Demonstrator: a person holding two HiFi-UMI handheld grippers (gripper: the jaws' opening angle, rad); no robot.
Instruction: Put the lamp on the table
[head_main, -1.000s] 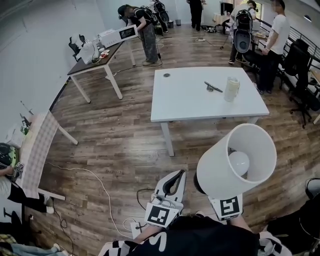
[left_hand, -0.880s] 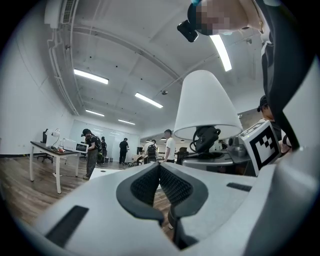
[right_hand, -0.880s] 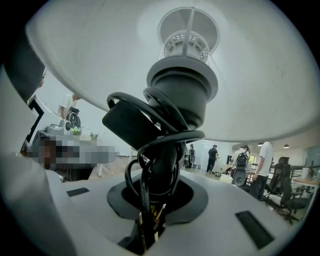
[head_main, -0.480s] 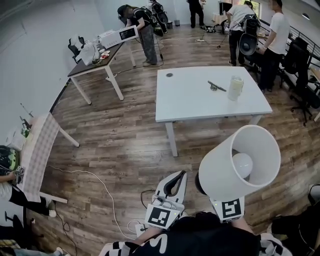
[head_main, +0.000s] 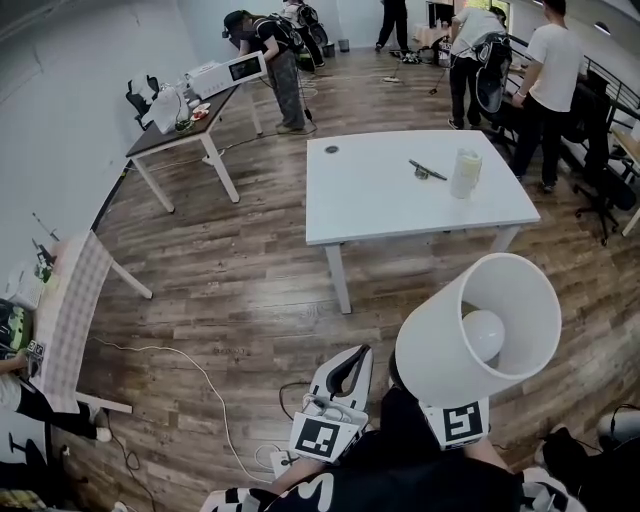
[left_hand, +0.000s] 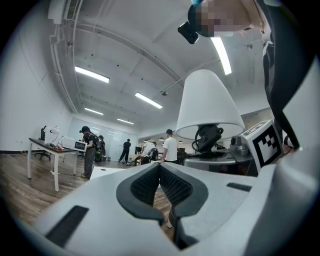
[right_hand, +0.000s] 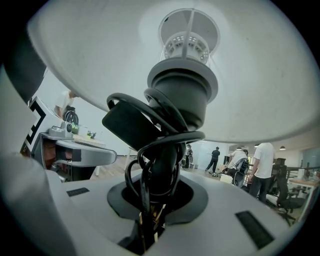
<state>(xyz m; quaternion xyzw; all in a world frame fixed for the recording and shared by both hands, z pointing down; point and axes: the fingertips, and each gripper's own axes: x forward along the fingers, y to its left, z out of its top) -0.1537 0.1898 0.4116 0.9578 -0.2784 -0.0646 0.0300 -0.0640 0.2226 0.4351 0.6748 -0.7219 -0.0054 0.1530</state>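
Right tongs (right_hand: 159, 200) pinched the lamp (head_main: 445, 345) by its dark stem, with the cord (right_hand: 131, 125) wound round it. Lamp was up in the air at near right, shade mouth tilted up, bulb (head_main: 482, 334) showing, well short of the white worktop (head_main: 380, 200). Left tongs (head_main: 350, 362) were pressed together, empty, just left of the lamp. Jar (head_main: 465, 173) and dark tool (head_main: 427, 171) sat on the worktop's far right.

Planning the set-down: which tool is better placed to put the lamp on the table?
Right. The right tool grips the lamp by its stem; the left tool is shut, empty.
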